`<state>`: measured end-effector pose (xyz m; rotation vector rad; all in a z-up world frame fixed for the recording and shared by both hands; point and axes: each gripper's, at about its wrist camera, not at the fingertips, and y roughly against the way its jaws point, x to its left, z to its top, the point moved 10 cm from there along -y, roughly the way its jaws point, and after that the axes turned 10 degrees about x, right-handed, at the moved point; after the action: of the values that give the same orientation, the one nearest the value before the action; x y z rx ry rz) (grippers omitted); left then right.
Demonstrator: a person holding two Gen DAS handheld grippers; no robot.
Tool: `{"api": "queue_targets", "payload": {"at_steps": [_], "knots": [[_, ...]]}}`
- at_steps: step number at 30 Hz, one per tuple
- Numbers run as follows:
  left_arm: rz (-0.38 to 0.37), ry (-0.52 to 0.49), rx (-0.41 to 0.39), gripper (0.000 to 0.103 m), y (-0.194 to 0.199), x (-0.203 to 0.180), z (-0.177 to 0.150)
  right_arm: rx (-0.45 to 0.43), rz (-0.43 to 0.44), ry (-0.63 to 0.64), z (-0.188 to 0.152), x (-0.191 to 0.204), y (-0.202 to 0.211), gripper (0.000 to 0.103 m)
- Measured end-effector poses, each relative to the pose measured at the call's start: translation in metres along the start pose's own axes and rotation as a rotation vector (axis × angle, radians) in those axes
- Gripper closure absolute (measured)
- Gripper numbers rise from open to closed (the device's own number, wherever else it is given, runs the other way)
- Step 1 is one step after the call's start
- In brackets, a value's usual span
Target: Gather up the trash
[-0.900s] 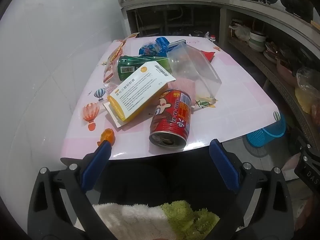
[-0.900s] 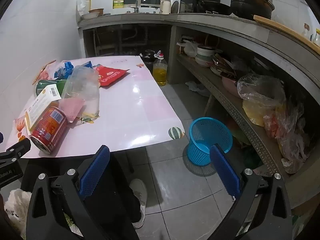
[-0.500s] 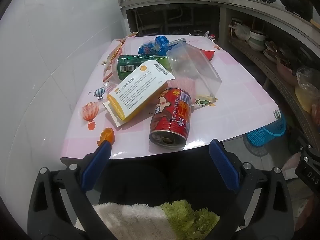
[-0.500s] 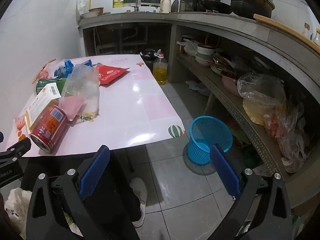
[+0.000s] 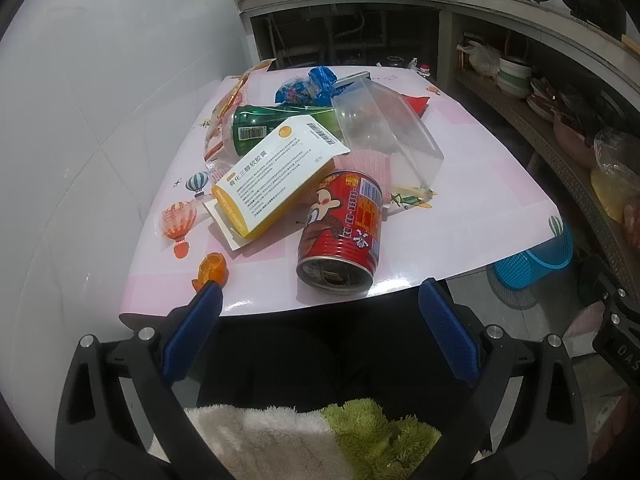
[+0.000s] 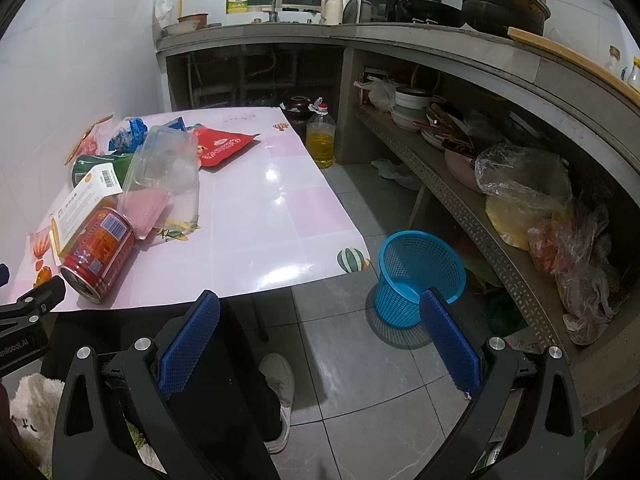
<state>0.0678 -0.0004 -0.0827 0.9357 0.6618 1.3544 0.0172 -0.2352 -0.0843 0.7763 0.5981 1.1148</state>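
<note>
A heap of trash lies on the pink counter (image 5: 460, 216), which is printed with hot-air balloons and small planes. Nearest the front edge, at the centre of the left wrist view, a red tin can (image 5: 340, 232) lies on its side with its opened end toward the camera; a cartoon face and a barcode show on its label, the writing too small to read. Leaning on the can's upper left is a white and yellow medicine box (image 5: 272, 172) with Chinese print and a barcode. Behind it lie a green packet (image 5: 256, 124) with a barcode, a clear plastic container (image 5: 384, 128) tipped over, a crumpled blue wrapper (image 5: 308, 88), and an orange-edged wrapper (image 5: 228, 104) by the white tiled wall. A red pouch (image 6: 224, 146) lies flat further back, its white lettering unreadable. A small orange scrap (image 5: 212, 268) sits at the lower left of the counter.

A blue mesh wastebasket (image 6: 416, 276) stands on the grey tile floor, just off the counter's right corner, beside a cluttered shelf (image 6: 472, 208). A bottle of yellow oil (image 6: 320, 140) stands on the floor beyond.

The left gripper (image 5: 318, 324) and the right gripper (image 6: 320, 328) both hover short of the counter's edge, fingers spread wide with nothing between them.
</note>
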Motion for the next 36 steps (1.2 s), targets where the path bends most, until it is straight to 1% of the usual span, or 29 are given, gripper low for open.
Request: {"api": "queue_targets", "payload": {"at_steps": [36], "knots": [[0.005, -0.003, 0.004, 0.008, -0.0001, 0.0002, 0.0026, -0.005, -0.002, 0.000, 0.0032, -0.0007, 0.0018, 0.006]]}}
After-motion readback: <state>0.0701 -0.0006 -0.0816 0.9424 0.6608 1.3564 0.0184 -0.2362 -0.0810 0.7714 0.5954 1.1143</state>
